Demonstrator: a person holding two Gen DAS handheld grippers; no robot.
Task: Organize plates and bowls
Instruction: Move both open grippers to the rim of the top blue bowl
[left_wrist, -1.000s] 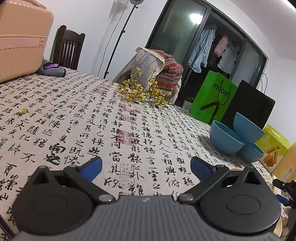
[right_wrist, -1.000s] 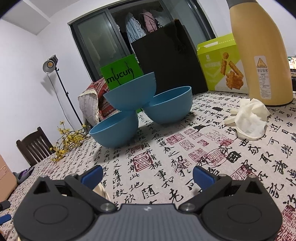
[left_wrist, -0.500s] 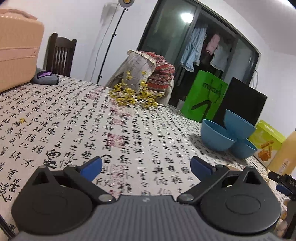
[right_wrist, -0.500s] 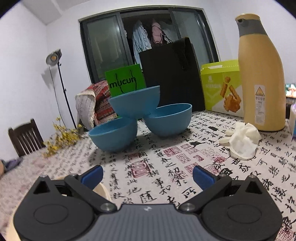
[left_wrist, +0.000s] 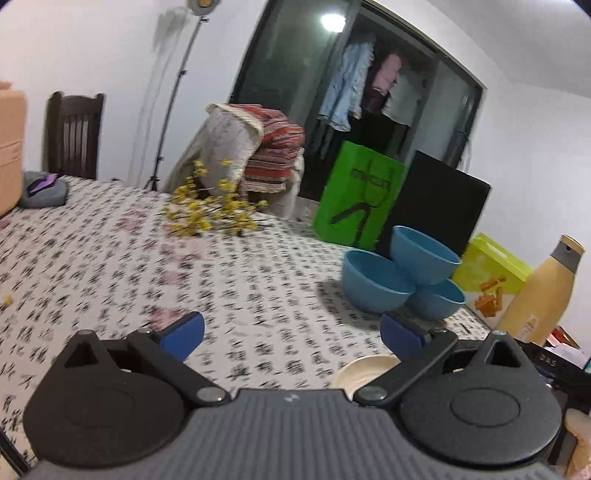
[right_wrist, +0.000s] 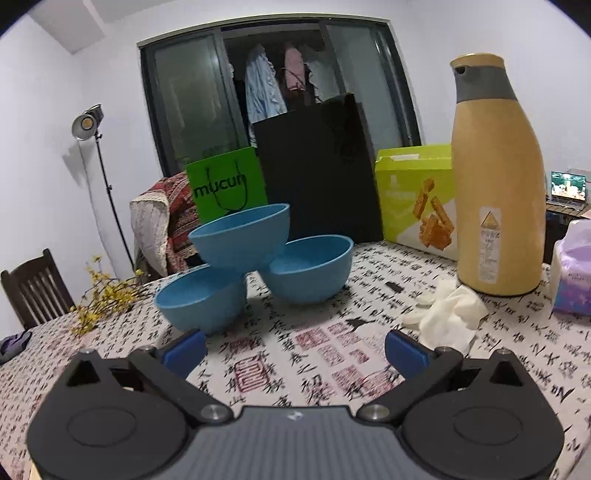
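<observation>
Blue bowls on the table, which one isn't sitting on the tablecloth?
The top blue bowl: it is tilted, propped on the rims of the left bowl and right bowl, which both rest directly on the tablecloth.

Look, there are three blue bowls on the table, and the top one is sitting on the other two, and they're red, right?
Almost. The three bowls are blue, not red, as the right wrist view shows. The rest holds: the top bowl rests tilted on the rims of the left bowl and the right bowl, on the table.
</observation>
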